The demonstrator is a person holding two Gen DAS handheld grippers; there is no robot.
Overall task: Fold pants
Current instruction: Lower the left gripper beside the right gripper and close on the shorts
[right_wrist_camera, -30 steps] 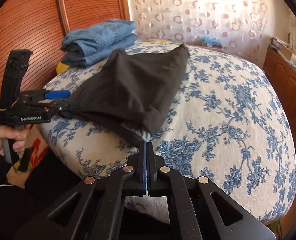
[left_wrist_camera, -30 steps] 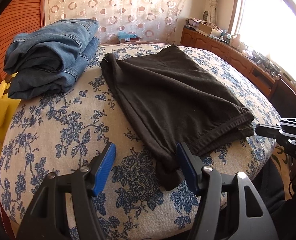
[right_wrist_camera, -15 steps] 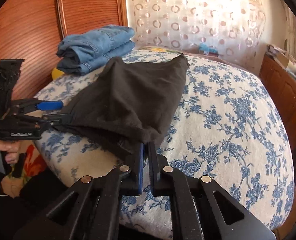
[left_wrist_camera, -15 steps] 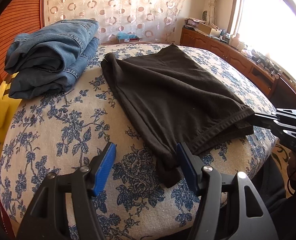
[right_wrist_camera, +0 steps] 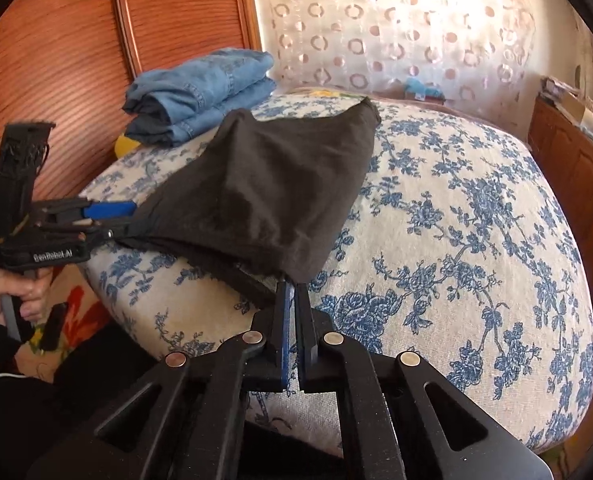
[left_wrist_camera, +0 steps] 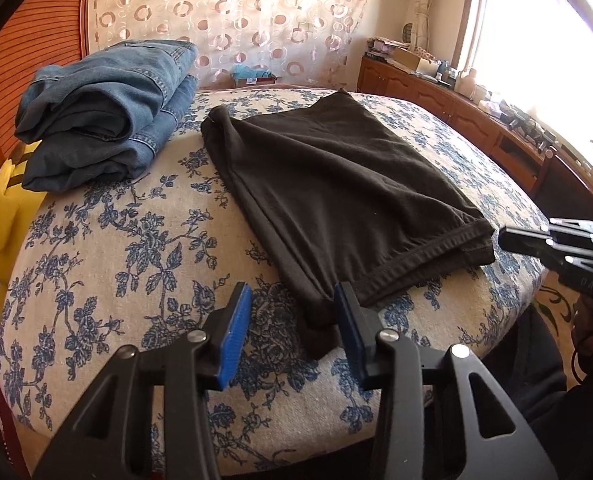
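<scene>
Black pants point(left_wrist_camera: 336, 184) lie folded flat on the floral bed, hem end toward me. In the left wrist view my left gripper point(left_wrist_camera: 292, 288) straddles the near-left hem corner. Its blue pads are closing; the right pad brushes the cloth, the left pad stands clear. My right gripper point(left_wrist_camera: 502, 236) meets the near-right hem corner. In the right wrist view the right gripper point(right_wrist_camera: 294, 286) has its jaws almost together, with the edge of the black pants point(right_wrist_camera: 264, 200) at their tips. The left gripper point(right_wrist_camera: 126, 222) shows at the other corner, held by a hand point(right_wrist_camera: 12, 292).
Folded blue jeans point(left_wrist_camera: 104, 120) are stacked at the far left of the bed point(left_wrist_camera: 96, 260), over a yellow cushion point(left_wrist_camera: 4, 208). A wooden headboard point(right_wrist_camera: 56, 60) stands behind. Low wooden cabinets point(left_wrist_camera: 476, 120) with clutter run under the window at the right.
My left gripper's pads have drawn closer together around the hem corner. The right gripper came up to the other corner, parted its jaws a little and narrowed them again at the cloth.
</scene>
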